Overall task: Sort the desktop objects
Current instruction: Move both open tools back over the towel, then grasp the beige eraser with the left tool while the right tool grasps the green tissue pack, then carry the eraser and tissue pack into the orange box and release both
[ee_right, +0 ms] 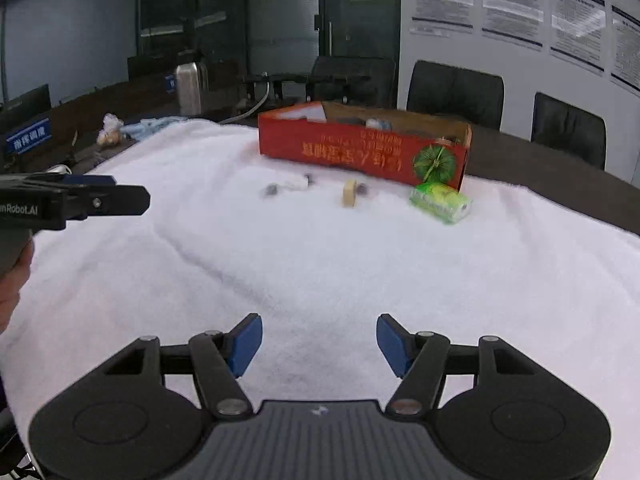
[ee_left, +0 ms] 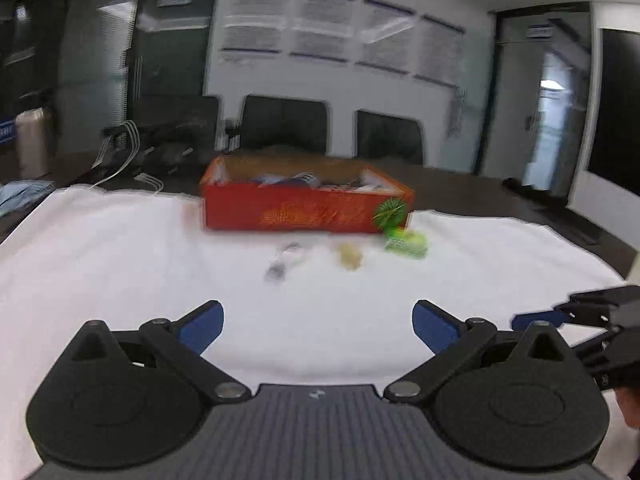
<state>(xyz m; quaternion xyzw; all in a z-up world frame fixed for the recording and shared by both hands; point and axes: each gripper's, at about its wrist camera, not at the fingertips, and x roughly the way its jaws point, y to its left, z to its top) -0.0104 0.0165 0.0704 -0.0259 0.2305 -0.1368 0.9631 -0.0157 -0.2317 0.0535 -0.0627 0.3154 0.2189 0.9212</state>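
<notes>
Currently left gripper [ee_left: 318,326] and right gripper [ee_right: 319,344] hovering spread, empty, over white-clothed surface [ee_right: 320,264]. 3 loose items waiting beside red box [ee_right: 362,148], likely sorting bin: tape roll [ee_right: 350,193], green pack [ee_right: 440,202], small white-dark object [ee_right: 289,186].

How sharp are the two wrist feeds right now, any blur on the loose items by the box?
Left wrist: heavy motion blur; red box, tape roll and green pack are smeared. Right wrist: sharper; box print is readable, small items only slightly soft. Both show fisheye bending at the edges.
</notes>
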